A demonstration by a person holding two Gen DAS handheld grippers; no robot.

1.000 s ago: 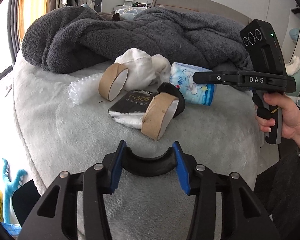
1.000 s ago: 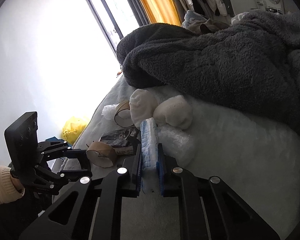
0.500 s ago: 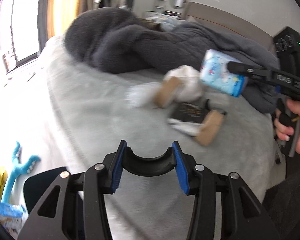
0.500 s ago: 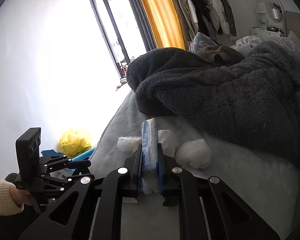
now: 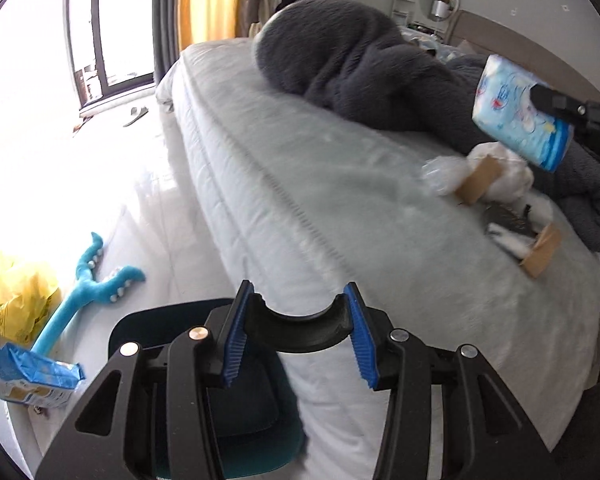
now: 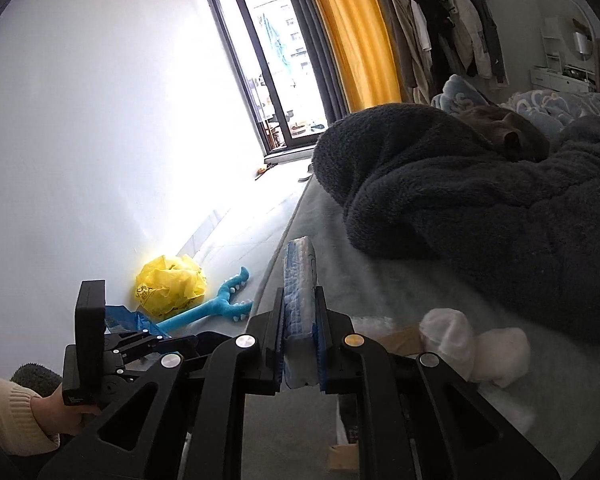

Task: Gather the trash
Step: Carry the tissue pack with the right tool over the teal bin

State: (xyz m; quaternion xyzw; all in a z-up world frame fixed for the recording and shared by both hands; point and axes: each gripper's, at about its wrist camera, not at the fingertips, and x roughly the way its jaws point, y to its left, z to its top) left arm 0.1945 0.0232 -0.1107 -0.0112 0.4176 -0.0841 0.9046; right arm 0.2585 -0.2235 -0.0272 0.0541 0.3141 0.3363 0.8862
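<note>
Right gripper (image 6: 300, 344): jaws pinching a flat blue-and-white tissue pack (image 6: 299, 280), which is held in the air above the bed.
Left gripper (image 5: 296, 336): jaws part-spread around a black curved piece (image 5: 296, 330) that touches both blue pads, off the bed's near corner.
Bed (image 5: 340, 184): pale grey-green cover, its surface soft and slightly fuzzy.
On the bed: a dark grey fleece blanket (image 5: 352, 56) heaped across the far side; beside it two cardboard tape rolls (image 5: 478, 180), white wadding (image 5: 504, 168), crumpled clear plastic (image 5: 438, 172) and a dark packet (image 5: 508, 220).
Floor beside the bed: glossy white, with a teal plush toy (image 5: 84, 288), a yellow plastic bag (image 5: 16, 296) and a blue packet (image 5: 28, 376).
Beyond the bed: a glass door (image 6: 268, 60), an orange curtain (image 6: 348, 32) and hanging coats (image 6: 440, 28).
</note>
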